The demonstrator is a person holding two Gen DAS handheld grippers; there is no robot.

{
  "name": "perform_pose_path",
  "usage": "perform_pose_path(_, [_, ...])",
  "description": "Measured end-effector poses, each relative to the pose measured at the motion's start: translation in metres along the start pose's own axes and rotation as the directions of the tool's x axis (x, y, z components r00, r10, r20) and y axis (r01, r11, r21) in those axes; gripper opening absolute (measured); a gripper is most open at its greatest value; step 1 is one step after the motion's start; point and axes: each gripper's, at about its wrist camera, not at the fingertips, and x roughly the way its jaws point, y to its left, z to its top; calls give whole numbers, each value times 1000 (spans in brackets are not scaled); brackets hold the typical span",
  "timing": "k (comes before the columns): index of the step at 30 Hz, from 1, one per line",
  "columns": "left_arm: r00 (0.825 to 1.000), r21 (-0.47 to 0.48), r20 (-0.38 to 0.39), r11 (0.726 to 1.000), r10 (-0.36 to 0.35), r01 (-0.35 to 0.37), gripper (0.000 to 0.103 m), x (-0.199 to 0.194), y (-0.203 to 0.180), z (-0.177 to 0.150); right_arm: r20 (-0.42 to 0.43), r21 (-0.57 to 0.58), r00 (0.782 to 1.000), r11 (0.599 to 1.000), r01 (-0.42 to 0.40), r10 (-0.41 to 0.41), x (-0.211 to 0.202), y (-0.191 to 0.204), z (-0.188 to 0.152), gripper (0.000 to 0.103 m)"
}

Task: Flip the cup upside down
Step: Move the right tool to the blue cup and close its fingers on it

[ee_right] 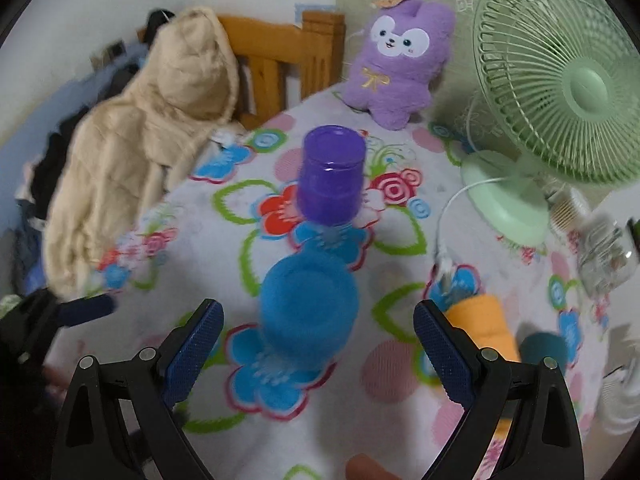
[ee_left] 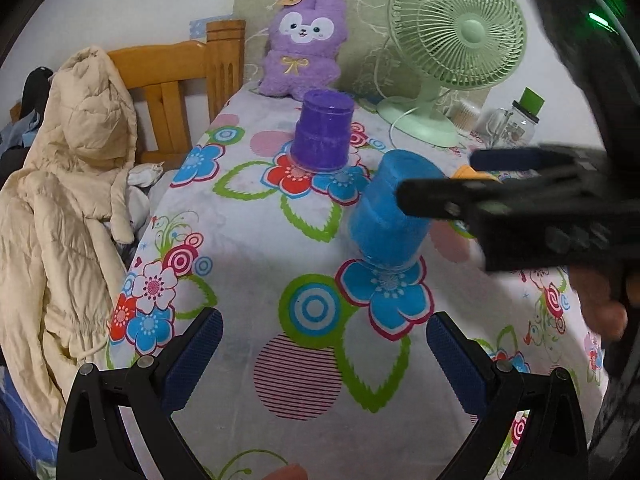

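A blue cup stands upside down on the flowered tablecloth, slightly tilted; in the right wrist view the blue cup is blurred. A purple cup stands upside down behind it, also in the right wrist view. An orange cup lies to the right. My left gripper is open and empty, in front of the blue cup. My right gripper is open just before the blue cup, which lies between the finger lines; it shows from the side in the left wrist view.
A green fan and a purple plush toy stand at the back. A glass jar is at the back right. A beige coat hangs over a wooden chair on the left. A dark teal object sits by the orange cup.
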Motion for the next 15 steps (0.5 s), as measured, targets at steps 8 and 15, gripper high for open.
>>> perform_pose_path(8, [1000, -15, -3, 1000, -6, 6, 103, 3, 5, 6, -94, -6, 993, 998, -66, 65, 23, 3, 9, 64])
perform_pose_path(15, [1000, -22, -6, 1000, -17, 17, 103, 4, 3, 9, -79, -21, 995, 998, -59, 57, 15, 6, 9, 57])
